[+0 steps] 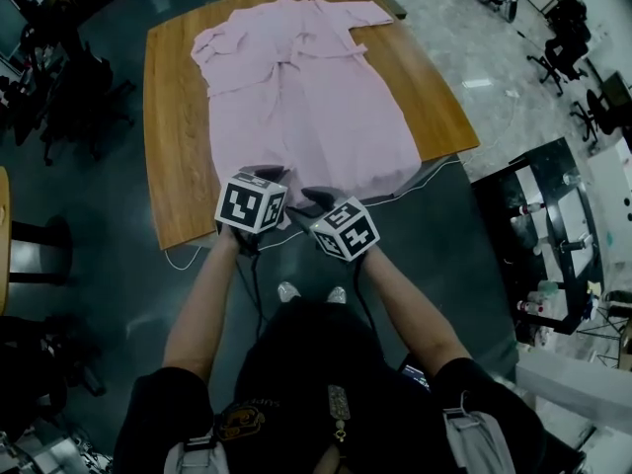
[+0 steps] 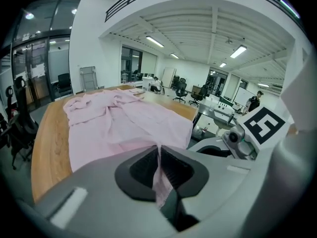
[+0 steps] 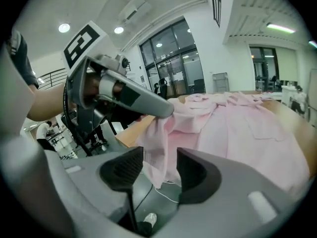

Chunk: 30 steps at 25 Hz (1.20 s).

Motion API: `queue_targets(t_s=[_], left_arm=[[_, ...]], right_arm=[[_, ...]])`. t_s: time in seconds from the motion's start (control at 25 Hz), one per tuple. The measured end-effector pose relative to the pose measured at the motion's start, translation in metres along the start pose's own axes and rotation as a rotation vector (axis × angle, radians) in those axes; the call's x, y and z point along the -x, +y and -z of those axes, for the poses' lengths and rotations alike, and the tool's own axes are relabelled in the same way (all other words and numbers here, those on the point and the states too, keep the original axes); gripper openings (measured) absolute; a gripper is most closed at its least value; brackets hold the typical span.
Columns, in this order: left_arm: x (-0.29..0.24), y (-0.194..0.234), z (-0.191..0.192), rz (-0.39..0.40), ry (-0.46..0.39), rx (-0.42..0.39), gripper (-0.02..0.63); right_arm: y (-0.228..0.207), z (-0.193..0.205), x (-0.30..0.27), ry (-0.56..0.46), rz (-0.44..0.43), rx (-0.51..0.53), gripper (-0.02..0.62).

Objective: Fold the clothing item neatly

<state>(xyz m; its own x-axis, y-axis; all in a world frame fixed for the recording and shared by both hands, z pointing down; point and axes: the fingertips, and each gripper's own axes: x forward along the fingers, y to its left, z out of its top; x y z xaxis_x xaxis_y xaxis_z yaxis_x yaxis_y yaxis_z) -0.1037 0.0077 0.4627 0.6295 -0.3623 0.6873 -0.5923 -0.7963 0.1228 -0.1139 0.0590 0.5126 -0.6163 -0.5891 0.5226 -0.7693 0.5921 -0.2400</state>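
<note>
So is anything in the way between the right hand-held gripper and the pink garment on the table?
Nothing visible. The pink garment already has its near hem hanging between the open jaws of the right hand-held gripper, not pinched. The left hand-held gripper, shut on that same hem, sits close beside it.

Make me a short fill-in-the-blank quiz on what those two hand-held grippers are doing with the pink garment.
1. The pink garment lies spread on a ____ table.
2. The left gripper has its jaws ____ on the garment's edge.
3. The right gripper has its jaws ____, with cloth hanging loose between them.
Missing words: wooden; shut; open.
</note>
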Motion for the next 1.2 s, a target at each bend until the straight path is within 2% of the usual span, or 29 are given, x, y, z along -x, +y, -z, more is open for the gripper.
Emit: queue_targets(t_s=[0.2,0.28,0.36,0.4,0.56,0.72,0.84,0.96,1.2], left_arm=[[-0.005,-0.001,-0.002,0.012,-0.002,0.006,0.029],[-0.007,-0.001,-0.001,0.023,-0.006,0.021,0.029],[-0.009,-0.002,0.003,0.037,-0.011,0.035,0.029],[-0.01,-0.003,0.005,0.042,-0.015,0.043,0.031],[-0.008,0.0,0.008,0.037,-0.048,0.064,0.04],[0.002,0.0,0.017,0.008,-0.077,0.088,0.133],[0.012,0.003,0.037,-0.045,-0.08,0.127,0.14],[0.013,0.005,0.066,-0.11,-0.044,0.16,0.14],[-0.011,-0.007,0.125,-0.224,0.06,0.158,0.14]], right_arm=[[-0.008,-0.008,-0.007,-0.011,-0.02,-0.013,0.188],[-0.008,-0.009,-0.009,-0.004,-0.031,-0.008,0.135],[-0.007,-0.008,-0.01,0.013,-0.044,-0.006,0.027],[-0.007,-0.008,-0.01,0.023,-0.052,-0.006,0.009],[-0.015,-0.01,-0.003,0.04,-0.062,0.01,0.008],[-0.03,-0.007,0.017,0.052,-0.054,0.033,0.008],[-0.044,-0.01,0.033,0.044,-0.04,0.035,0.008],[-0.056,-0.014,0.044,0.035,-0.036,0.036,0.008],[-0.065,-0.013,0.062,0.021,-0.038,0.028,0.008]])
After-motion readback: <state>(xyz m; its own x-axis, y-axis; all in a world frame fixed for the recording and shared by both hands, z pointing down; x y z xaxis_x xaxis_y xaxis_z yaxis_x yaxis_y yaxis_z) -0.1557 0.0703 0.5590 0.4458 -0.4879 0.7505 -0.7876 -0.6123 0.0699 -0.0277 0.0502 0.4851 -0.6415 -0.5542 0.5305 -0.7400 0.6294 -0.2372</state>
